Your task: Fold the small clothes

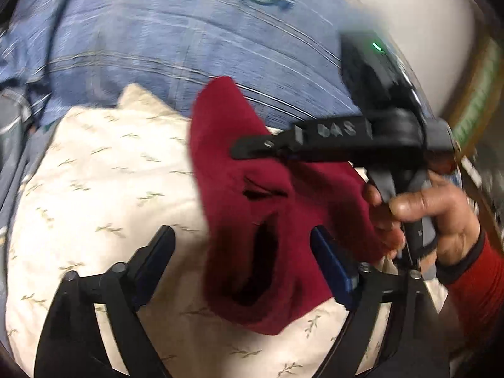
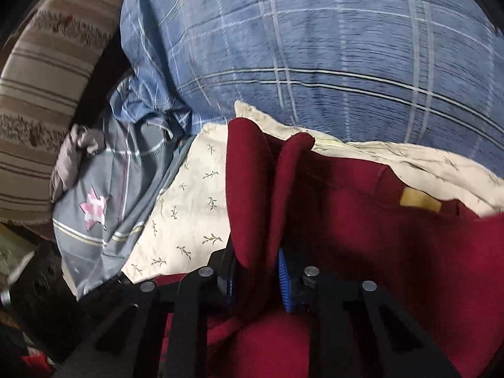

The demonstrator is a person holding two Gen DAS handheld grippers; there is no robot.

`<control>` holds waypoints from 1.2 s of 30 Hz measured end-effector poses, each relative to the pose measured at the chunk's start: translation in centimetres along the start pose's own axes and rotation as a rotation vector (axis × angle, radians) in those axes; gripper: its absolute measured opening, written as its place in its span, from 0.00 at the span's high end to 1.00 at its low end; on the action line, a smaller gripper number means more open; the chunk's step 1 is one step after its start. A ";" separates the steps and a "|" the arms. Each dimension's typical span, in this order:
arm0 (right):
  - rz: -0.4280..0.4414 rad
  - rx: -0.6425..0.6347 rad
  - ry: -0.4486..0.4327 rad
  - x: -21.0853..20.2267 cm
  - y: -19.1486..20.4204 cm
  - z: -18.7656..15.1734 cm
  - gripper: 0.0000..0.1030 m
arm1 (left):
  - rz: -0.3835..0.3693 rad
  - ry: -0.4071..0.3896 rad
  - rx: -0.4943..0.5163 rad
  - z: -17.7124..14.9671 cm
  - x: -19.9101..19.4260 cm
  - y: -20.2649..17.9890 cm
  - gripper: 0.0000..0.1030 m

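Starting at the left of the left wrist view: the cream leaf-print cloth is lying spread as the work surface, w/ the blue plaid bedding bunching behind it. The left gripper is hovering low over that cloth, jaws spread wide and pressing on nothing. The red garment is hanging in a rumpled fold between them; its edge is just beside the right-hand blue pad, contact unclear through the blur.

Further right, the right gripper is reaching in from the side over the garment's upper part, w/ a hand in a red sleeve squeezing its handle.

In the right wrist view, left to right: a brown striped blanket, then a grey patchwork cloth w/ a pink star, then the cream cloth again. Centre-right, the right gripper is pinching a raised ridge of the red garment, jaws pressed nearly together on the fabric. A yellow label is showing at the garment's far edge.

Risks, as a judgement: w/ only one gripper holding, the garment is prob. going to sag and twist, so any fold could land crooked. The pinch is on a bunched ridge, maybe several layers, so pulling may drag the whole piece instead of one edge. Left jaws closing now could also catch the cream cloth underneath.
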State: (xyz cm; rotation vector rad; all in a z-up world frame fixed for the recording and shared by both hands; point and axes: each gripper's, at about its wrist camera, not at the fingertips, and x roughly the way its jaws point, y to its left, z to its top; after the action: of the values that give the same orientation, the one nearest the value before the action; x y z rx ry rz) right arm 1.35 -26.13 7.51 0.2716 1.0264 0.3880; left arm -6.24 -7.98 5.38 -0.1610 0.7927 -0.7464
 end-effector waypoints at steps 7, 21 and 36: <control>0.005 0.035 -0.109 -4.6 -1.2 -1.6 0.85 | -0.063 0.021 0.001 0.3 0.0 -2.4 0.83; -0.212 0.248 -0.219 -15.2 -13.7 -6.3 0.86 | -0.210 0.116 0.125 2.7 9.2 -16.7 0.83; -0.106 0.348 -0.289 -17.3 -12.4 -11.6 0.23 | -0.035 0.062 0.259 0.5 4.8 -13.0 0.25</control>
State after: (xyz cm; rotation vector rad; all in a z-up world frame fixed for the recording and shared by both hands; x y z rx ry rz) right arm -14.37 -44.36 10.31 0.5662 0.8150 0.0680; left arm -10.76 -20.81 8.08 0.0818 0.7460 -0.8834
